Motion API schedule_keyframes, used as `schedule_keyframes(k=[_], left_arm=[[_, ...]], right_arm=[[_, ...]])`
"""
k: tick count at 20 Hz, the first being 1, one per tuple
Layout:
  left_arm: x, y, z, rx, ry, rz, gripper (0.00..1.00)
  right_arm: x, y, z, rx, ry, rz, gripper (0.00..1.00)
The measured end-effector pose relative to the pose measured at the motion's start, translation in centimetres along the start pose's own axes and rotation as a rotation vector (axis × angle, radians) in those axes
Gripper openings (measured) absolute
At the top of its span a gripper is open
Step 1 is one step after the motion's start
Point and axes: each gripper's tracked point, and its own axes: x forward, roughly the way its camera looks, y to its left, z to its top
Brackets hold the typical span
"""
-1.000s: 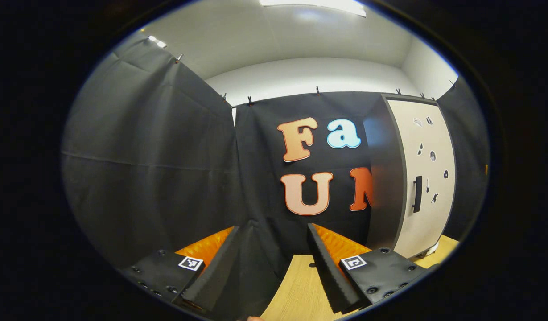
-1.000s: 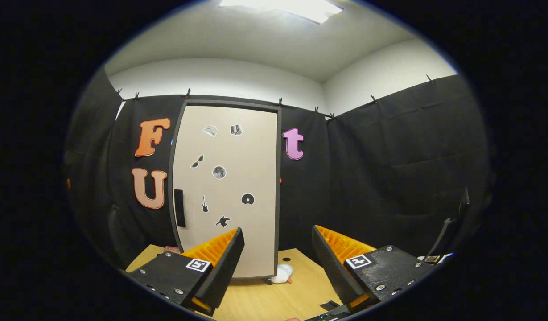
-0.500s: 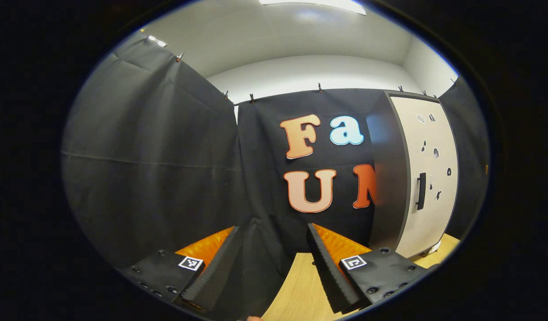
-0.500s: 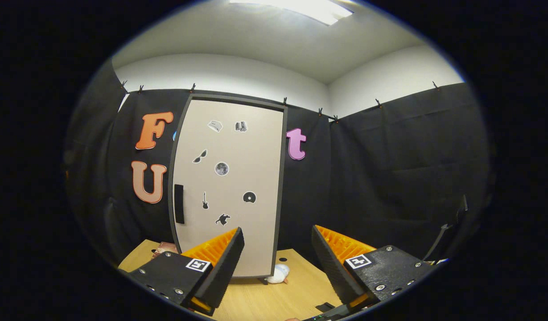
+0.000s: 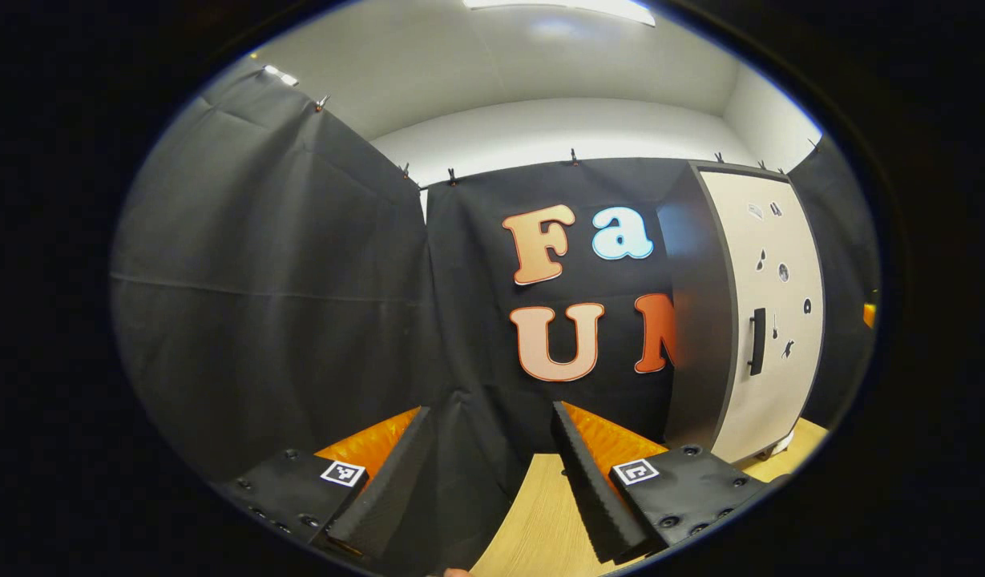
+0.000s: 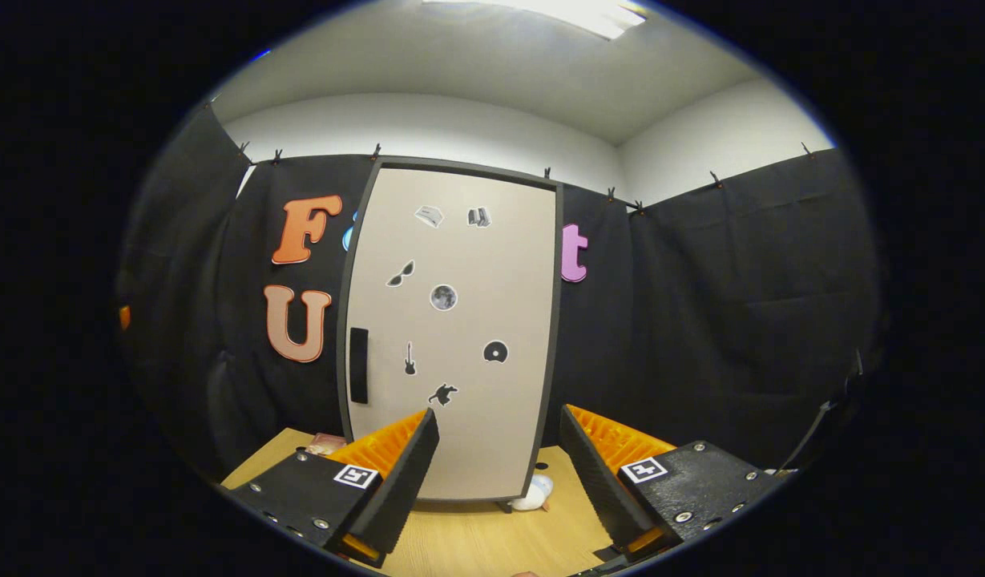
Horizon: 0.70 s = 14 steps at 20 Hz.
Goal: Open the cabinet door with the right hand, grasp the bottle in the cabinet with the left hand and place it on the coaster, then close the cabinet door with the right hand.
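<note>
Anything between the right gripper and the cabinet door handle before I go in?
Nothing stands between. In the right gripper view, the open right gripper faces the shut cabinet door; the handle sits up and left of it, across bare table.

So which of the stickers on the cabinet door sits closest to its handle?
The guitar sticker: it sits just beside the handle on the cabinet door, while the others lie higher or farther across.

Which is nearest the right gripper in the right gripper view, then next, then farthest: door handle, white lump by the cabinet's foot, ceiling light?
1. White lump, low on the table, just right of centre.
2. Door handle, left on the closed cabinet door.
3. Ceiling light, overhead.
</note>
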Motion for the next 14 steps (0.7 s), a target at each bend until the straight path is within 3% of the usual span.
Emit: schedule_keyframes(k=[9, 10, 14], left_arm=[[-0.6, 0.8, -1.2, -0.006, 0.026, 0.021, 0.96], [-0.6, 1.1, -1.5, -0.01, 0.032, 0.031, 0.93], [-1.1, 2.4, -1.9, -0.015, 0.043, 0.067, 0.96]], right_arm=[[7.3, 7.1, -1.1, 0.023, -0.001, 0.103, 0.94], [8.1, 7.9, -1.1, 0.03, -0.001, 0.112, 0.94], [10.8, 11.4, -1.6, 0.054, 0.011, 0.149, 0.94]])
